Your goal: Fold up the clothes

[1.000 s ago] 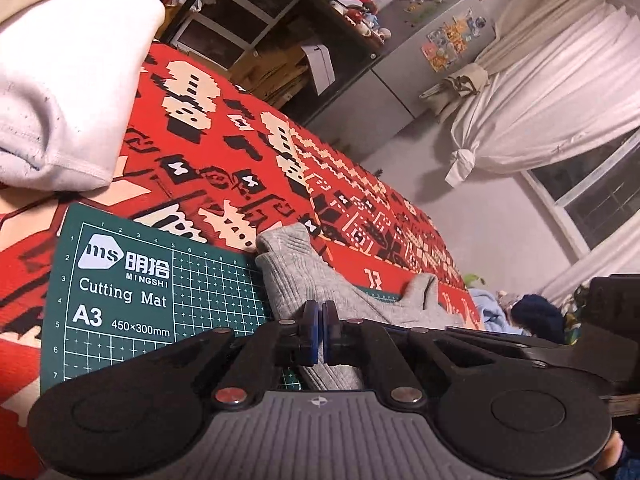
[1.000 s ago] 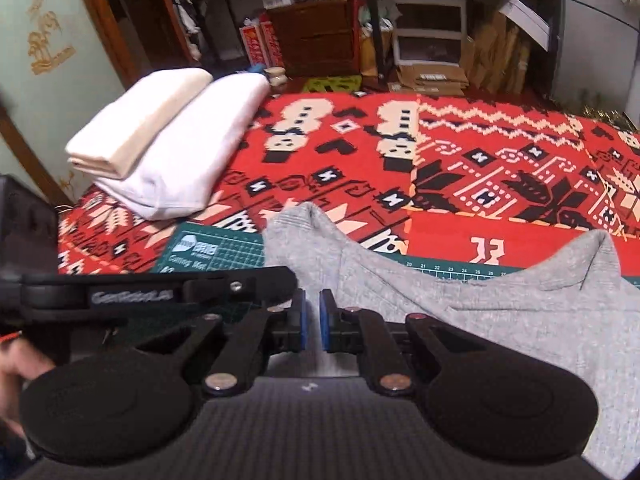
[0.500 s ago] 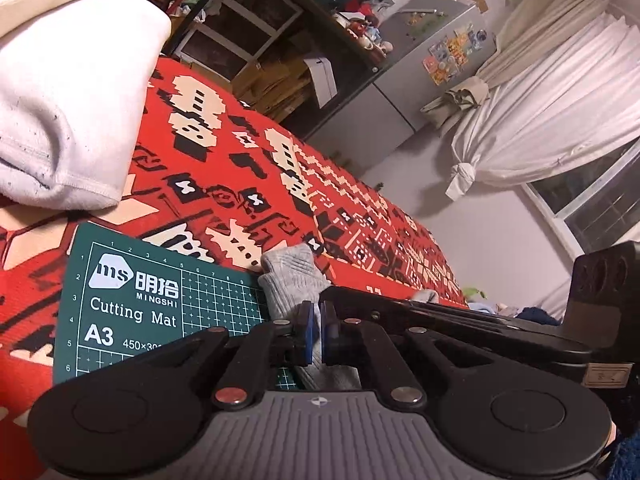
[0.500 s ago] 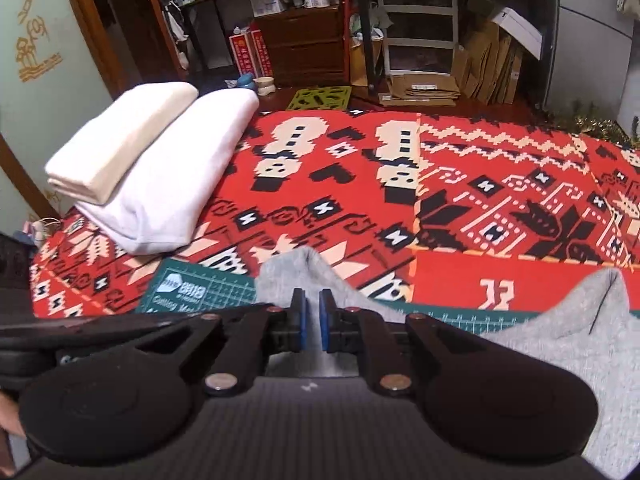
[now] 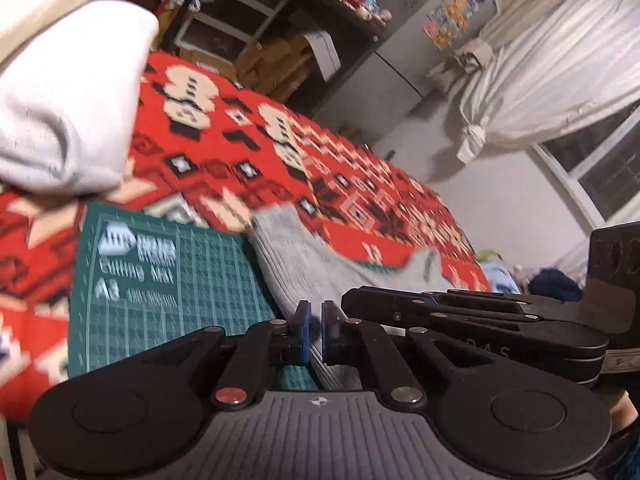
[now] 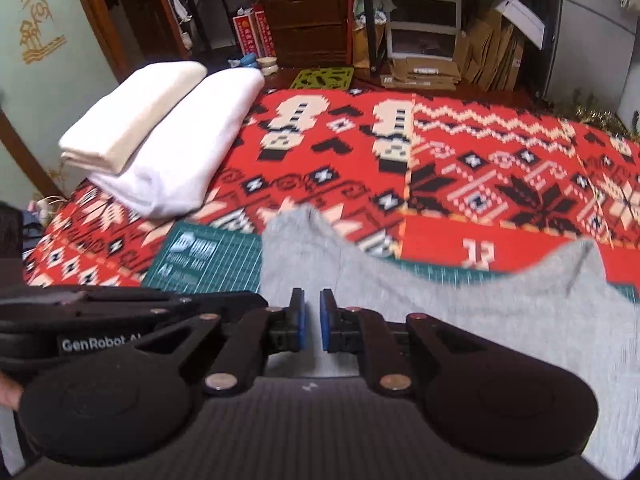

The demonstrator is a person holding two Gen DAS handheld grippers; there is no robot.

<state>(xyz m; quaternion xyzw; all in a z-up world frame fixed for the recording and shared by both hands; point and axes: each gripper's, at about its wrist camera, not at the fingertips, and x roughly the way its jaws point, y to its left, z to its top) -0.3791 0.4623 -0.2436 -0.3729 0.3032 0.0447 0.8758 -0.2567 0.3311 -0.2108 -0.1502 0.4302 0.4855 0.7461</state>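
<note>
The left gripper (image 5: 315, 332) is hovering low over a grey knit garment (image 5: 304, 256), its blue-padded fingers (image 5: 305, 330) standing slightly apart with a narrow gap between them and no cloth caught there. The right gripper (image 6: 311, 326) is sitting just beside it, its own blue pads (image 6: 326, 326) likewise parted by a narrow gap and gripping nothing; in the left wrist view it is showing side-on at the right. The grey garment (image 6: 460, 312) is lying spread under both tools, partly over a green cutting mat (image 6: 208, 256) and partly over a red patterned blanket (image 6: 500, 184), with one narrow end reaching up past the mat's far edge. Farther out on the blanket, at the left, a folded white cloth (image 6: 192, 148) is resting with a folded cream cloth (image 6: 128, 112) lying partly on top of it. The left wrist view is blurring the mat's lettering.
</note>
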